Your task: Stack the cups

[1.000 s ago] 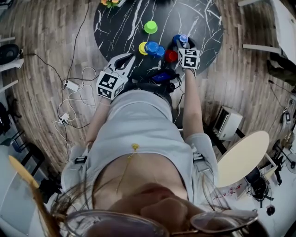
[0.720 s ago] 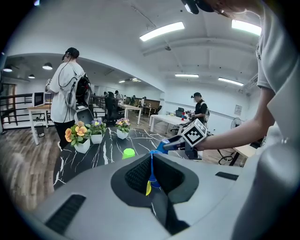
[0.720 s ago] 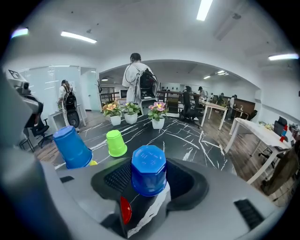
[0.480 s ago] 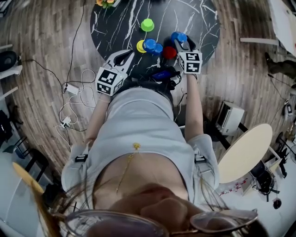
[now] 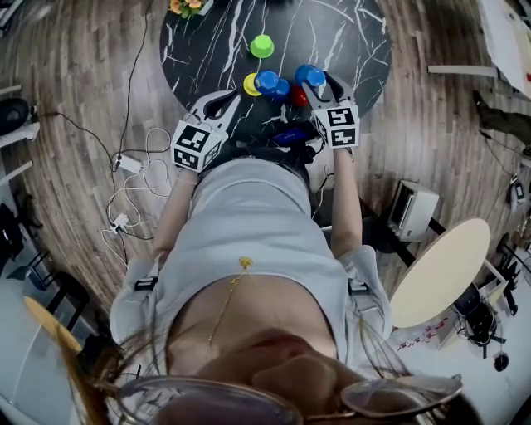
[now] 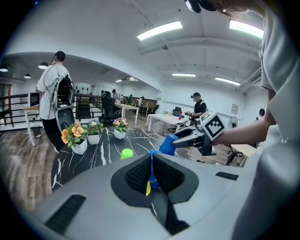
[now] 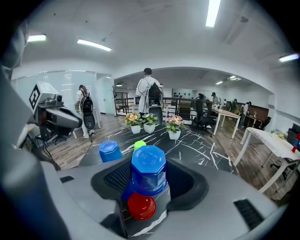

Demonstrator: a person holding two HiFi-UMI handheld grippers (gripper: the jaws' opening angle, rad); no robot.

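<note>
Head view: over the table [image 5: 353, 50], the right gripper [image 5: 318, 81] holds a blue cup [image 5: 309, 75]; a second blue cup [image 5: 270, 83] stands at its nine o'clock.

Left gripper view: the left gripper [image 6: 151, 164] has its fingers closed on nothing.

Right gripper view: the fingers are spread wide and clamp the blue cup, with a red cup [image 7: 141, 206] at six o'clock. This looks like the carrying step. Next, the cup needs lowering squarely onto another.

On the table [image 5: 357, 33], the far cup [image 5: 262, 46] stands alone; nearer, a row: left cup [image 5: 251, 84], middle cup [image 5: 270, 83] just beside it, right cup [image 5: 297, 95]; the raised cup [image 5: 309, 75] sits in the right gripper [image 5: 319, 81] over the right cup; flower pots [image 5: 184, 6] stand far left.
</note>
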